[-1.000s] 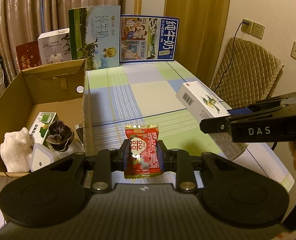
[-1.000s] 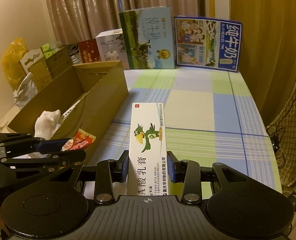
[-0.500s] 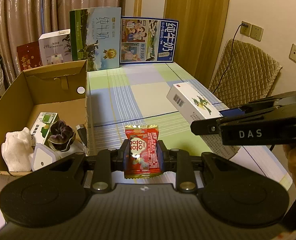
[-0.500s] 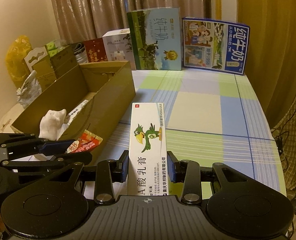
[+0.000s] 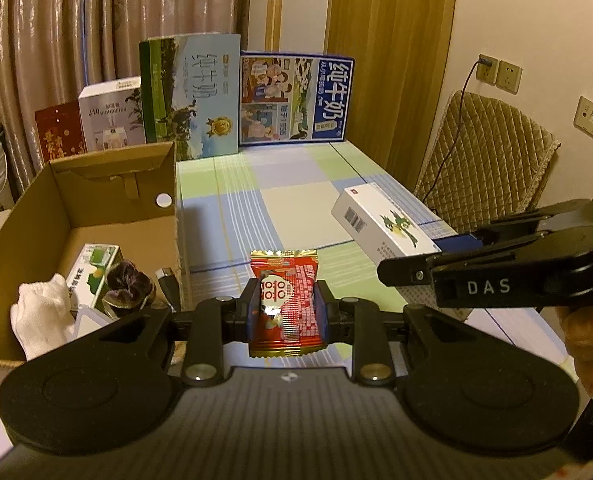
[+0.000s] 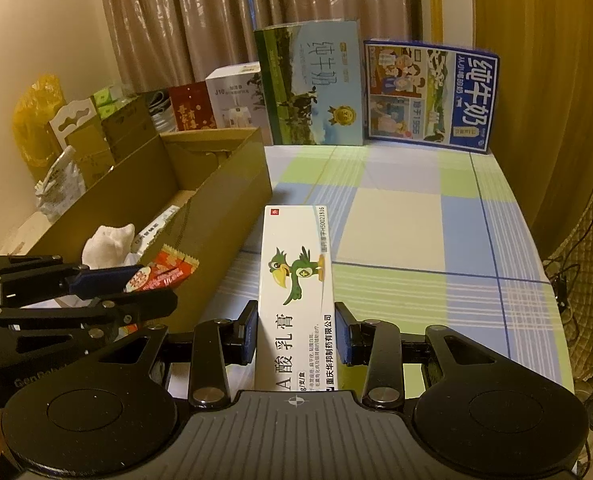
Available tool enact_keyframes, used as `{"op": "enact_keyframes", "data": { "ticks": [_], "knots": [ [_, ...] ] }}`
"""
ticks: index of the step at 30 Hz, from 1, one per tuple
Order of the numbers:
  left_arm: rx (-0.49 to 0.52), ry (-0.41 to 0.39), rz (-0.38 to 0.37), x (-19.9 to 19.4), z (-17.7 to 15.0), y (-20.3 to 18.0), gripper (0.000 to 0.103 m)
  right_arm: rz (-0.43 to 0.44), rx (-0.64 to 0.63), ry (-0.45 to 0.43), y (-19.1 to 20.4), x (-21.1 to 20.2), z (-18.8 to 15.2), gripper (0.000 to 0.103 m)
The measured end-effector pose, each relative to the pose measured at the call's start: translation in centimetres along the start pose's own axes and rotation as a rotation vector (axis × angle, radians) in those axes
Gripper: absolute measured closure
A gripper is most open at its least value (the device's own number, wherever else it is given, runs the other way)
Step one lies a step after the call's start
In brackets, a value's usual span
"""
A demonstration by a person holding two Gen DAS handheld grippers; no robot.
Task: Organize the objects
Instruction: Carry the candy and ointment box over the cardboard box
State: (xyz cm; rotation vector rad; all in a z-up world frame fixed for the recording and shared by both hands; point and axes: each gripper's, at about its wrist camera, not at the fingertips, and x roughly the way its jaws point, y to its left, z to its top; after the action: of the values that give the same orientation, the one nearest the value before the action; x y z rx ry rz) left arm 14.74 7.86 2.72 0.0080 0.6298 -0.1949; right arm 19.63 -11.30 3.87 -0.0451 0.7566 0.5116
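Both claws loaded beside the cardboard box [image 5: 96,208].
Left claw [image 5: 284,312] grips red candy packet [image 5: 284,304]; right claw [image 6: 296,336] clamps white ointment box [image 6: 296,292], right of the box.

Two milk cartons [image 5: 190,96] [image 5: 296,100] against curtains [image 5: 56,32], quilted chair [image 5: 484,160], wall sockets [image 5: 500,74]

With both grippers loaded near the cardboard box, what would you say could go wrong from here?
1. The right gripper holds the long white carton by one end; most of it overhangs, so it may pivot or slip.
2. The left gripper pinches a thin red packet, which could slide out.
3. The grippers are close together; both heading for the cardboard box might collide or catch its wall.
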Motion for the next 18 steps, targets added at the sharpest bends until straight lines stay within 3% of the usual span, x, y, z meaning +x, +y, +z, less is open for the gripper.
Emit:
{"op": "enact_keyframes", "data": {
  "ticks": [18],
  "knots": [
    [-0.022, -0.035, 0.081, -2.0, 1.0, 3.9, 0.08, 0.08, -0.004, -0.011, 2.5, 0.4, 0.7, 0.068]
  ]
}}
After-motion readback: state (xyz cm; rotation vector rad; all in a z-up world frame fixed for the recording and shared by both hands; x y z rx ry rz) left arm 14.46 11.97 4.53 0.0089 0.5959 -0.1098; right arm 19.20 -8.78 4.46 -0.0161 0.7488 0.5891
